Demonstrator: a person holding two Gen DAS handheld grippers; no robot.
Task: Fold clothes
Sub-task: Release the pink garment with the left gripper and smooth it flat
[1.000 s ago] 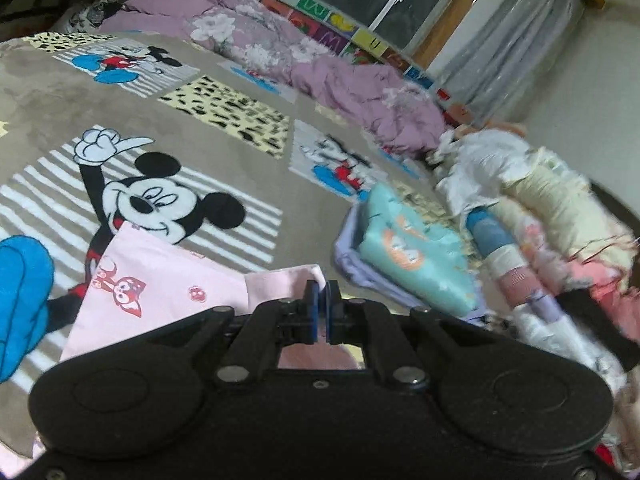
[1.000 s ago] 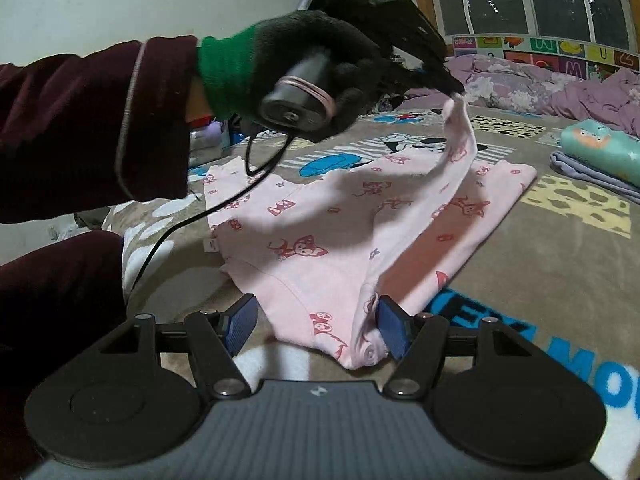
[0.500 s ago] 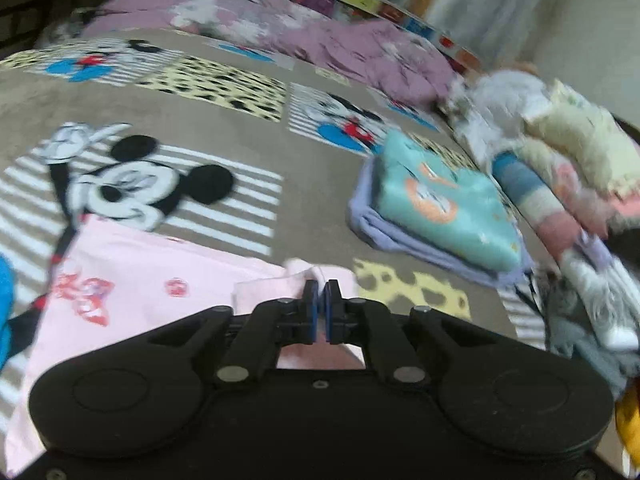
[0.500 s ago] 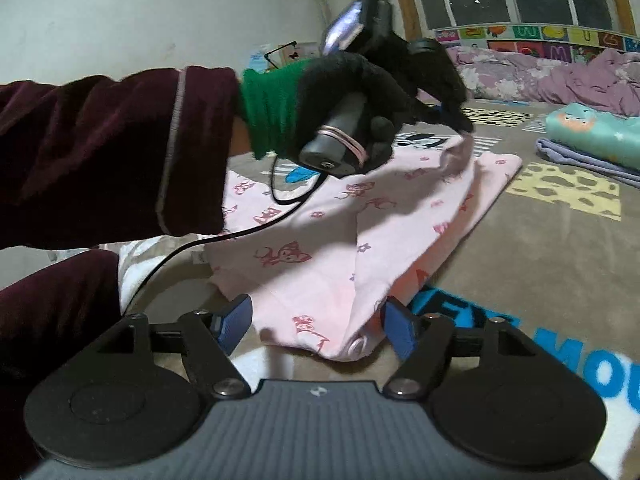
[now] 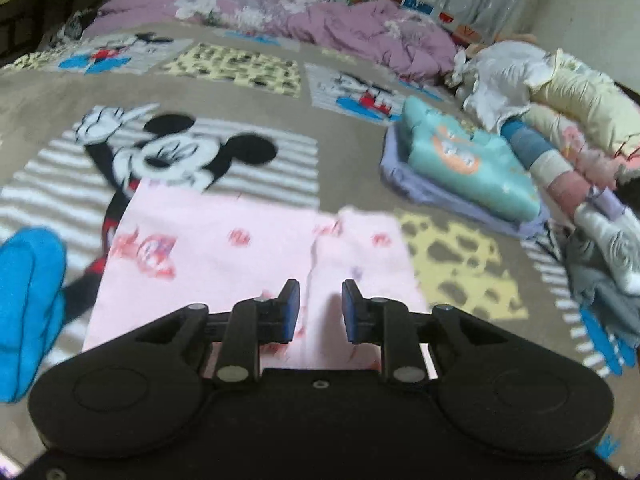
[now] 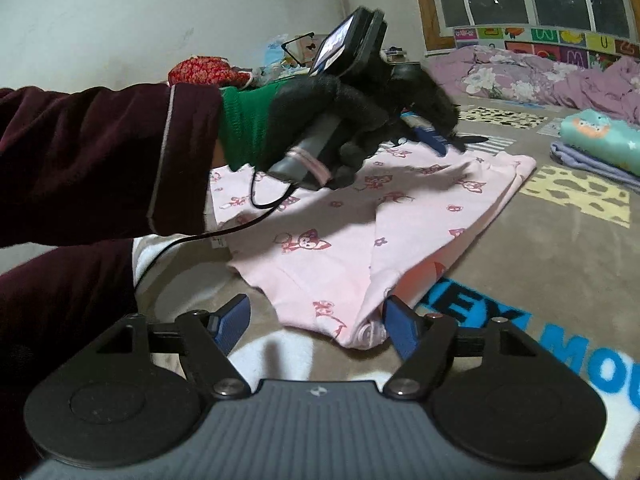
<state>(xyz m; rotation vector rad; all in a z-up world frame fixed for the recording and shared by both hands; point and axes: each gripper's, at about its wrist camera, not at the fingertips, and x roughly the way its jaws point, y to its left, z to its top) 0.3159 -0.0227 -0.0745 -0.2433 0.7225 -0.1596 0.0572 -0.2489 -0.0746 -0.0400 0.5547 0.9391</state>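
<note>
Since a moment ago the left gripper [image 5: 316, 306] has let go: its blue fingers [image 5: 289, 307], then pinched together on a raised flap of the pink garment [image 6: 360, 220], now stand apart with nothing between them, and the flap lies flat across the rest of the cloth. The right gripper [image 6: 316, 322] has barely shifted; its fingers [image 6: 400, 330] are spread wide, empty, hovering just in front of the garment's near end.

That garment rests on the Mickey blanket [image 6: 560, 240] covering the bed, folded once lengthwise. Its long axis runs away from the right gripper toward the far end, where the left gripper hangs just above the cloth. In the left wrist view the folded edge [image 5: 314, 256] forms a seam running straight out from between the open fingers, so each gripper sits at one short end of the strip.

Judging by this layout, the next fold probably brings one short end over the other, along that long axis. The right gripper is nearest the rolled hem [image 6: 366, 334], which lies just beside its right finger. A stack of folded clothes [image 5: 464, 172] sits well apart, toward the far right.
</note>
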